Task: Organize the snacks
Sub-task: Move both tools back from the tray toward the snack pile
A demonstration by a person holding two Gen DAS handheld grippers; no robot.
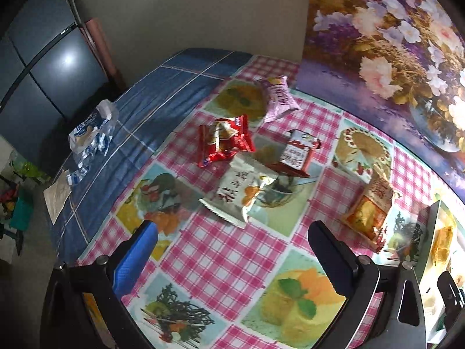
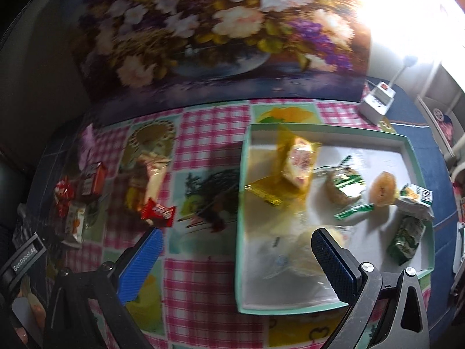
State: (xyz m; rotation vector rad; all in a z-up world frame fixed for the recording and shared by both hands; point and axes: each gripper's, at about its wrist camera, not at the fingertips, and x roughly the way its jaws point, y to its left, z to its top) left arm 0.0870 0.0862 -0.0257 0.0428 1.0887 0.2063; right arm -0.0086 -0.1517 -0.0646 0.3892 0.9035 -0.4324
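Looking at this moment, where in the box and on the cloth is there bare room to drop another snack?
In the box, the far strip behind the yellow packet and the near right corner beside the dark green pack are bare; its middle is crowded. On the checked cloth, the near patch below the white packet is free; the cluster around the red packet is tight.

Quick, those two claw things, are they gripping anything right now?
Left gripper: open, holding nothing, above the pink checked tablecloth.
Right gripper: open, holding nothing, over the edge of the shallow mint-green cardboard tray.
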